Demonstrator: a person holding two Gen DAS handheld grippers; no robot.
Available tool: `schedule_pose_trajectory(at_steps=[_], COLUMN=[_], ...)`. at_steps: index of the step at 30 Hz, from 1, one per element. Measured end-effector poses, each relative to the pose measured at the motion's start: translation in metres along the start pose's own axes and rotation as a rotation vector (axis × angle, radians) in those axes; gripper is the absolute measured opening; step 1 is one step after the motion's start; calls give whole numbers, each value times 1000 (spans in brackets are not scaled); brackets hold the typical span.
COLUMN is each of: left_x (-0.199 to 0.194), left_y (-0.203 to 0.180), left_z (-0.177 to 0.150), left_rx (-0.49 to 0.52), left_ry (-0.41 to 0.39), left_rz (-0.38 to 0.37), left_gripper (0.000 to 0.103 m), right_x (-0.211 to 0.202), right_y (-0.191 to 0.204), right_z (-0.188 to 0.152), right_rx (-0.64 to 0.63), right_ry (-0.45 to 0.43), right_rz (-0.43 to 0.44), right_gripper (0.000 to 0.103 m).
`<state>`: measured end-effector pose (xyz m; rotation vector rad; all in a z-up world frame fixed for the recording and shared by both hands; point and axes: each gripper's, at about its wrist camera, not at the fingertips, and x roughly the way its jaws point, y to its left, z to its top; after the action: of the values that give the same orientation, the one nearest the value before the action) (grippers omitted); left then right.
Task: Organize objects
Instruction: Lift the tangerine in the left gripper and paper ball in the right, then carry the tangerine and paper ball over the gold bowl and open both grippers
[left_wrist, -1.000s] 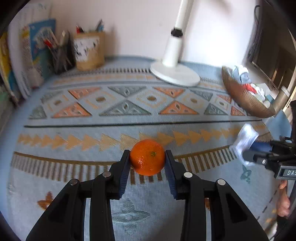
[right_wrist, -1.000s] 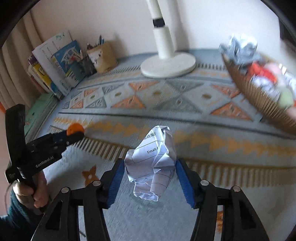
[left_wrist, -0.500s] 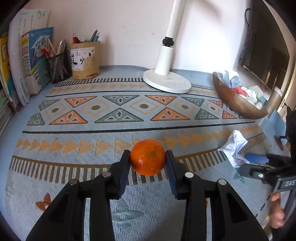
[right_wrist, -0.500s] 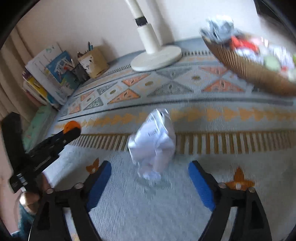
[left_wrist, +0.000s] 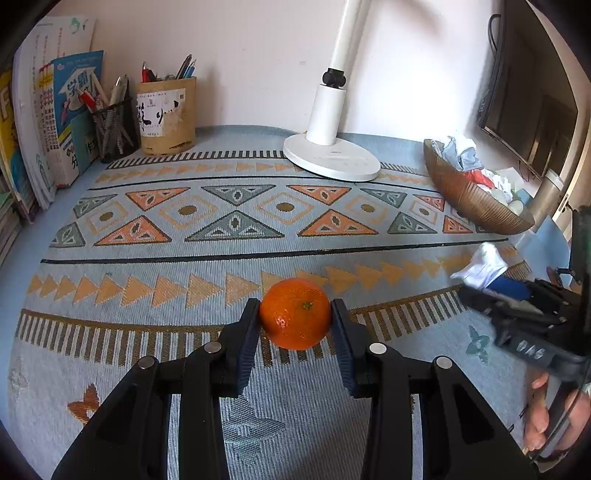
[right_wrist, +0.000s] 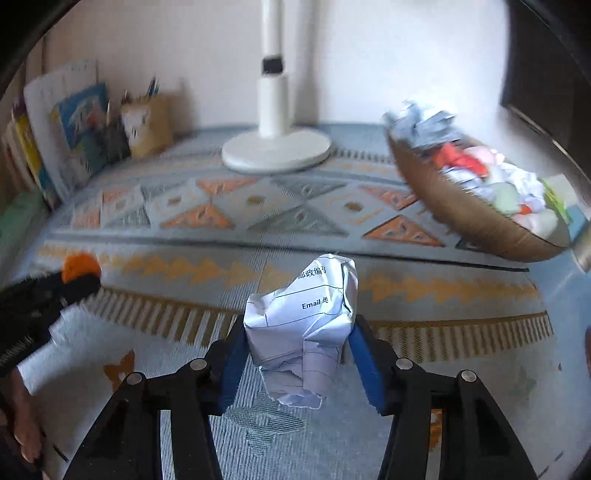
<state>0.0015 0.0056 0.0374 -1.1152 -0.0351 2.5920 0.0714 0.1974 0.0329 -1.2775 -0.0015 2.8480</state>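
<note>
In the left wrist view a round orange (left_wrist: 295, 314) sits between the blue pads of my left gripper (left_wrist: 295, 308), which is shut on it just above the patterned cloth. In the right wrist view the orange (right_wrist: 79, 266) shows at the far left, held in the left gripper (right_wrist: 75, 282). A crumpled ball of printed paper (right_wrist: 306, 314) is between the pads of my right gripper (right_wrist: 299, 326). Its jaws are closing and both pads press the paper. From the left wrist view, the paper (left_wrist: 480, 264) and right gripper (left_wrist: 480, 286) are at the right edge.
A brown woven bowl (left_wrist: 465, 195) holding several crumpled papers stands at the back right (right_wrist: 461, 218). A white lamp base (left_wrist: 332, 158) stands at the back centre. Pen holders (left_wrist: 166, 114) and upright books (left_wrist: 44, 110) line the back left. A person's hand (left_wrist: 539, 417) grips the right tool.
The right gripper opened wide and the paper ball dropped to the cloth, then the jaws closed on it again. The left gripper kept its hold on the orange.
</note>
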Motion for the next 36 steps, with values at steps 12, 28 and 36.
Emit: schedule_pose_trajectory(at_steps=[12, 28, 36], left_x=[2, 85, 172], left_y=[-21, -226, -232], left_z=[3, 180, 212], left_rx=[53, 289, 205], left_ry=[13, -165, -70], left_rz=[67, -186, -323], left_gripper=[34, 34, 36], right_x=[-43, -40, 39], right_y=[-56, -276, -271], right_z=[4, 120, 192], right_rx=[-37, 408, 400], right_ry=[-159, -223, -123], right_rz=[-144, 37, 140], right_gripper=[52, 52, 71])
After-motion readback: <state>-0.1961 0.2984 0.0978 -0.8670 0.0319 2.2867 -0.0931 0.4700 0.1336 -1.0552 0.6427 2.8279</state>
